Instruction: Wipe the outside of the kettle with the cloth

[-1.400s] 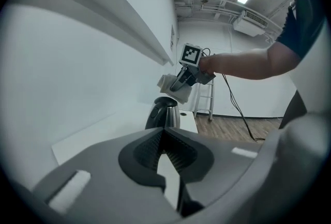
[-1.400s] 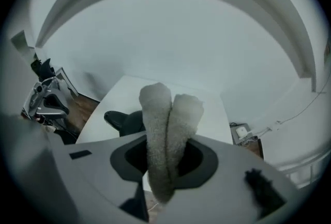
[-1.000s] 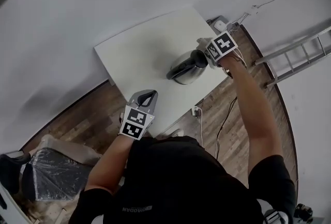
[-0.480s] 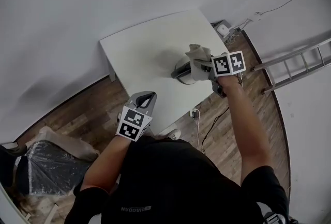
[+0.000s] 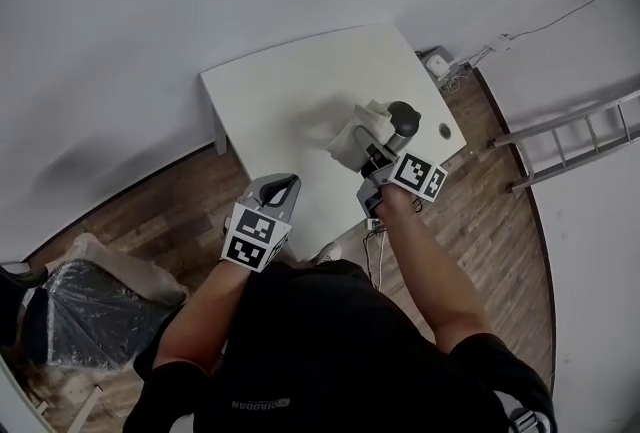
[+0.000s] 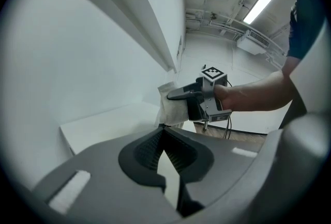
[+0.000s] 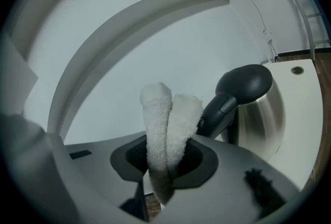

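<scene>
Kettle sits near the table's right edge, my right gripper clamps the cloth beside its handle, left gripper is closed on nothing; I judge wiping underway, most of the shell left.

We see a white table on a wooden floor, its far side close against a plain white wall. A small round hole sits in the tabletop near the table's right corner. Just beyond the table's far right corner, a small white box lies on the floor among thin cables. Right of the table, well apart from it, we make out a metal ladder. Another cable trails over the floor just off the table's near edge. Well to the table's left lies a bundle in dark glossy plastic. High above the table, a strip light glows.
</scene>
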The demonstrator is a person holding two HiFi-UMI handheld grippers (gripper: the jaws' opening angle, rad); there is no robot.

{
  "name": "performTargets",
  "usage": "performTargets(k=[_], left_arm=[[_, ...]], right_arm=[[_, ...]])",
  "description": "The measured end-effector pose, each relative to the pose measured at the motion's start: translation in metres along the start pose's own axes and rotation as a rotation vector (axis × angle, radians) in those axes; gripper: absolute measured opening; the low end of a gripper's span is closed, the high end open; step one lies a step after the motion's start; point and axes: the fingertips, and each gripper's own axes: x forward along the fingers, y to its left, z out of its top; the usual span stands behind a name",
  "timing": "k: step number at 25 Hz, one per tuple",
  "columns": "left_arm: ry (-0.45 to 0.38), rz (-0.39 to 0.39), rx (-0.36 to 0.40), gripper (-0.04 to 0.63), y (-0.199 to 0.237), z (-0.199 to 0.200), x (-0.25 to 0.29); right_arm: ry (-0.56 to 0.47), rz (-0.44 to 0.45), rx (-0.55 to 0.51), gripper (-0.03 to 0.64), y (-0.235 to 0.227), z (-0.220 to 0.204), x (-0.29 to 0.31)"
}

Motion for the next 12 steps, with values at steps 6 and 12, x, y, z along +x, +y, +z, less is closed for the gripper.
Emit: performTargets(k=[6,12], left_arm=[[-0.002,0.011,-0.024,0.006,0.000,-0.006,-0.003],[0.013,0.034,-0.047,0.006,0.009,-0.020,-0.005]], right_arm=[[0.038,0.054,0.049,0.095,-0.010,-0.040,0.014],[0.090,0.067,0.147,0.095,-0.026,-0.081,0.036]])
